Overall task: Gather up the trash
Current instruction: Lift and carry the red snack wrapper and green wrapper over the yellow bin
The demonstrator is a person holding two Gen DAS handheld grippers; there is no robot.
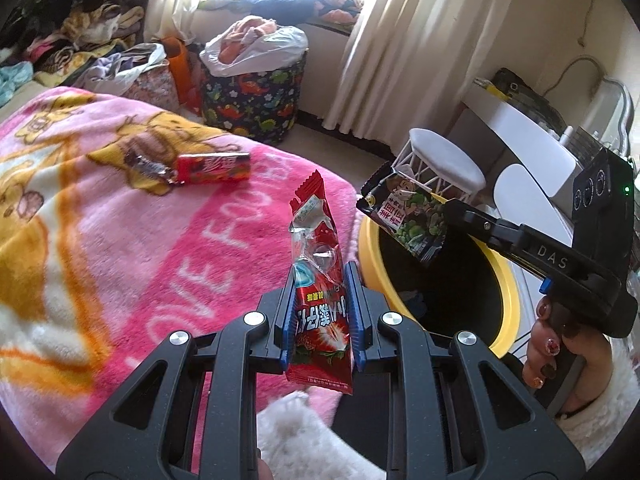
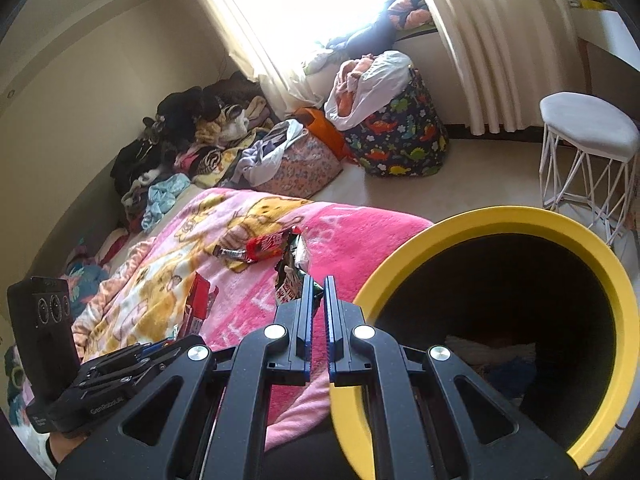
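The left claw (image 1: 320, 300) is clamped on a red snack wrapper (image 1: 320, 280), which stands upright between the blue pads with its serrated top edge well above the fingertips and its bottom edge hanging behind them. It hangs over the pink blanket (image 1: 120, 240) near the bed's edge, just beside the yellow-rimmed bin (image 1: 508, 280).

The right claw (image 1: 448, 216) is closed on a dark green snack packet (image 1: 408, 216), pinching it at one end so that the rest juts out tilted over the bin's black mouth (in the right wrist view only a crumpled sliver of the packet shows past the nearly touching pads). A hand with painted nails (image 1: 548, 344) grips that tool's handle at the bin's far side.

Two more pieces lie on the blanket, well apart from both claws: a red flat box (image 1: 214, 166) and a dark twisted candy wrapper (image 1: 150, 168), the two touching end to end.

The bin's rim (image 2: 500, 216) stands close against the blanket's drooping edge, and its opening is wide and unobstructed from above; some crumpled stuff lies at the bottom. Beyond it the pale floor is open up to a white wire-legged stool (image 2: 588, 128), a dinosaur-print basket (image 2: 400, 148) and the curtains (image 2: 472, 40). Heaped clothes (image 2: 180, 140) crowd the bed's far side.
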